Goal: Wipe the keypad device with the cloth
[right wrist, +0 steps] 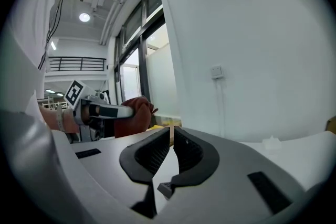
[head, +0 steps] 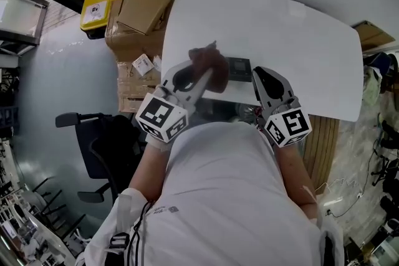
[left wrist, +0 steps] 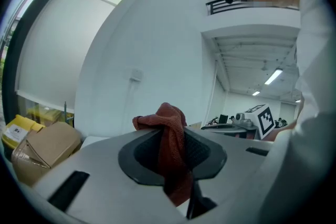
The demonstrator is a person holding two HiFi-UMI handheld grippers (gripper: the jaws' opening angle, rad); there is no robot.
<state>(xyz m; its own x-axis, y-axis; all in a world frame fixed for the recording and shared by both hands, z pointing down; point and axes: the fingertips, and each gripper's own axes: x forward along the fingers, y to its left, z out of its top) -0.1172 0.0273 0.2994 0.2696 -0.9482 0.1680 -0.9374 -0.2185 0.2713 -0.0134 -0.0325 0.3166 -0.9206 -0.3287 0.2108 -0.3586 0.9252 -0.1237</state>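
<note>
White bench (head: 299, 28), cardboard boxes (head: 144, 6) alongside: cloth gripped, wiping judged not yet begun.
Left claw (left wrist: 172, 150) is clenched on the red cloth (left wrist: 169, 122), just beside the keypad device (head: 239, 69) at the bench's near edge. Right claw (right wrist: 171, 139) is closed, empty. Next move likely requires lowering the cloth onto the keypad face.

shirt (head: 218, 196): white | left gripper (head: 207, 75), right gripper (head: 257, 73): grey | marker cubes (head: 163, 116): black-white
</note>
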